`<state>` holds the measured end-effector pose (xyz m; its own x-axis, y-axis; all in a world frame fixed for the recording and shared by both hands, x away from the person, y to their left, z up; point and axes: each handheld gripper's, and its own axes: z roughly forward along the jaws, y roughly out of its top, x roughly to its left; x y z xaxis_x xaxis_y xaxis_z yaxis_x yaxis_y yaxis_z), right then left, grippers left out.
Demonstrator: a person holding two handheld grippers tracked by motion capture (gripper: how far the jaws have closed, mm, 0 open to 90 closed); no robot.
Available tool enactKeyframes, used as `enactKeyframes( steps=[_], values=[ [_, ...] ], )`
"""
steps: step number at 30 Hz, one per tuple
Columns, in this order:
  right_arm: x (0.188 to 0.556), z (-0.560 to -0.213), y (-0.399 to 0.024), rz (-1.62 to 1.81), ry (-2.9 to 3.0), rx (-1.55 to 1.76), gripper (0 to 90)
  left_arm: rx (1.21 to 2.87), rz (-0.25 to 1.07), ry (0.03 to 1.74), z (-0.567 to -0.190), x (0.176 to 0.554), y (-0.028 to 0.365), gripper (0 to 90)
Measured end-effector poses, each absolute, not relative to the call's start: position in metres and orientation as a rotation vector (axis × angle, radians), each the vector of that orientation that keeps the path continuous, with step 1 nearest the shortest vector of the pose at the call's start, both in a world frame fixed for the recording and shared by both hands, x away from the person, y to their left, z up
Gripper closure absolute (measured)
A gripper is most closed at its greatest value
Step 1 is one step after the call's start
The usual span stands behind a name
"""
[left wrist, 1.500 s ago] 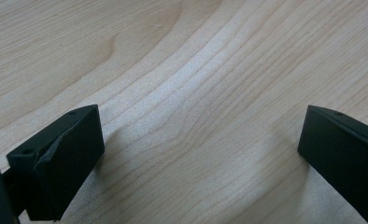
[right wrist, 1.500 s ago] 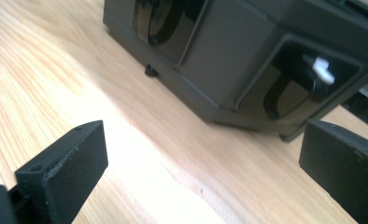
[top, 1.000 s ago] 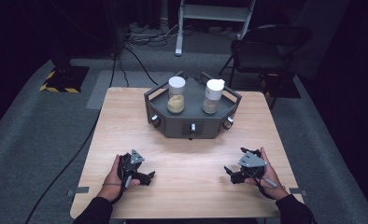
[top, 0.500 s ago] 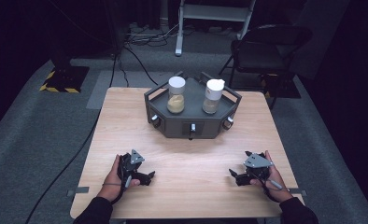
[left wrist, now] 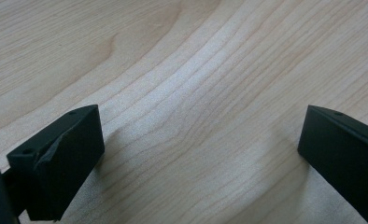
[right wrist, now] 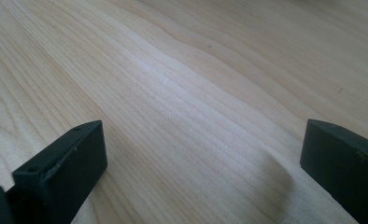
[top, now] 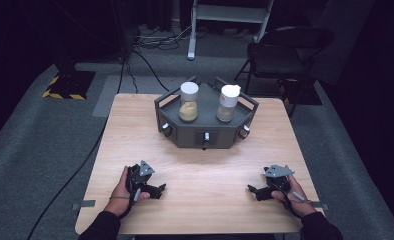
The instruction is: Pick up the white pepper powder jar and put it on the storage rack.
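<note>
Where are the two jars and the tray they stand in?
Left jar (top: 188, 102), high view, on its glass side above the yellow filling.
Right jar (top: 227, 104), high view, on its side under the white lid.
Tray (top: 205, 134), high view, on its dark front wall.

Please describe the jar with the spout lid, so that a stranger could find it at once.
On the wooden table stands a dark six-sided tray holding two jars. The spout jar is the right one; its neighbour has a flat round lid.
</note>
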<state>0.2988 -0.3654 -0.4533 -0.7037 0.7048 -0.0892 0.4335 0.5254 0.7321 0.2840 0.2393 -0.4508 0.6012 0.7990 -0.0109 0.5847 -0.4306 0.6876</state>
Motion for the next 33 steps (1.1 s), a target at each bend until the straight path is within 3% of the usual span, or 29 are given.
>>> enactKeyframes(
  steps=[33],
  values=[
    [0.313, -0.451, -0.376, 1.023, 2.445, 1.011, 0.0, 2.170, 0.417, 1.084, -0.451, 0.284, 0.240, 0.0]
  ],
)
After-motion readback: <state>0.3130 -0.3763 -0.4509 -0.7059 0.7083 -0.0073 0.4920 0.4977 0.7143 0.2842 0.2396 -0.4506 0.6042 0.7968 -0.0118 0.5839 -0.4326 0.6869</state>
